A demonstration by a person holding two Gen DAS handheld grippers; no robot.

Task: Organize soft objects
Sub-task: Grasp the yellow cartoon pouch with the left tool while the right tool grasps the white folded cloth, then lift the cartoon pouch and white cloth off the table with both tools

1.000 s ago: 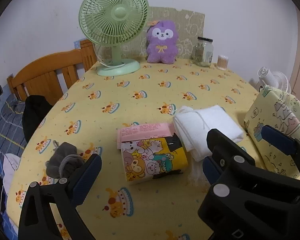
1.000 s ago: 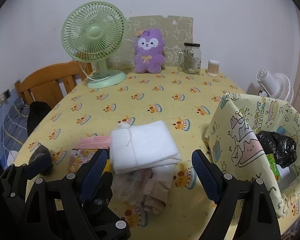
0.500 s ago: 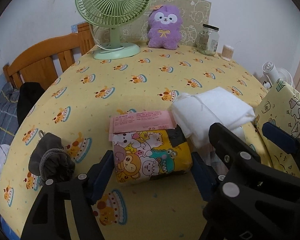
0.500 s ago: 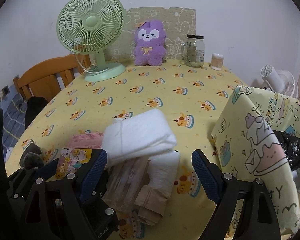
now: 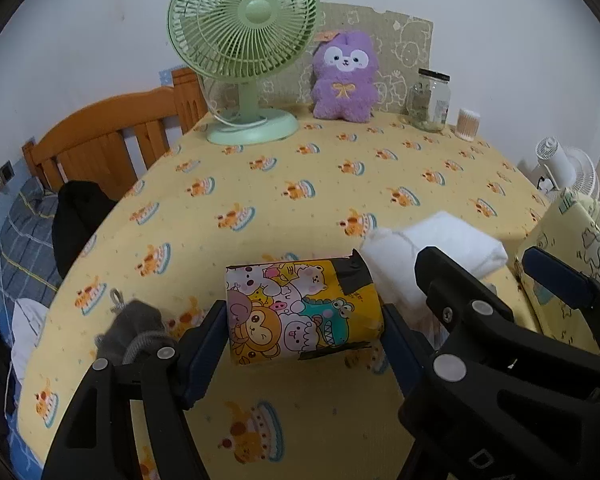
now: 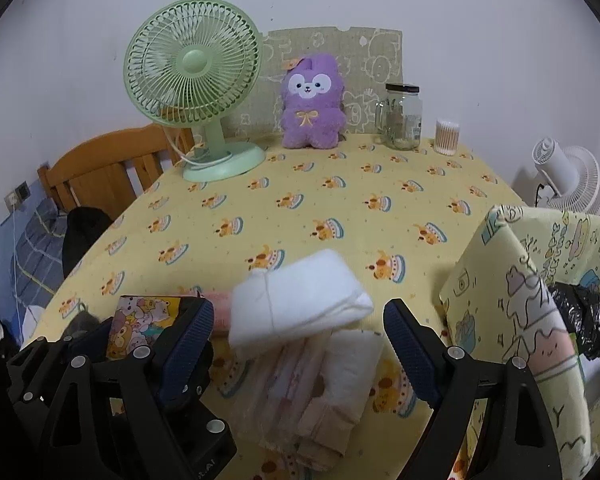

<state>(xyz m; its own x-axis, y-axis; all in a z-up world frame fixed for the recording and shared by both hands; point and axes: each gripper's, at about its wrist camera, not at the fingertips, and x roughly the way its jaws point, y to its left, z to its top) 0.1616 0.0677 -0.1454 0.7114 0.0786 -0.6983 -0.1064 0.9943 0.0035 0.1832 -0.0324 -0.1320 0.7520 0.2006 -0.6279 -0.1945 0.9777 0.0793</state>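
Note:
My left gripper (image 5: 304, 340) is shut on a soft cartoon-printed tissue pack (image 5: 302, 310) and holds it just above the yellow tablecloth (image 5: 300, 184). The pack also shows at the left of the right wrist view (image 6: 144, 322). My right gripper (image 6: 298, 350) is open, its fingers either side of a folded white cloth (image 6: 300, 300) that lies on a stack of pale cloths (image 6: 320, 384). The white cloth shows in the left wrist view (image 5: 440, 246). A grey sock (image 5: 134, 334) lies at the left. A purple plush (image 6: 312, 102) sits at the back.
A patterned fabric storage bin (image 6: 528, 320) with a black bag (image 6: 584, 320) inside stands at the right. A green fan (image 5: 246, 48), a glass jar (image 5: 430, 100) and a cotton swab pot (image 5: 468, 124) stand at the back. A wooden headboard (image 5: 112, 140) is at the left.
My left gripper closed on the tissue pack and lifted it off the pink packet. My right gripper moved forward around the white cloth.

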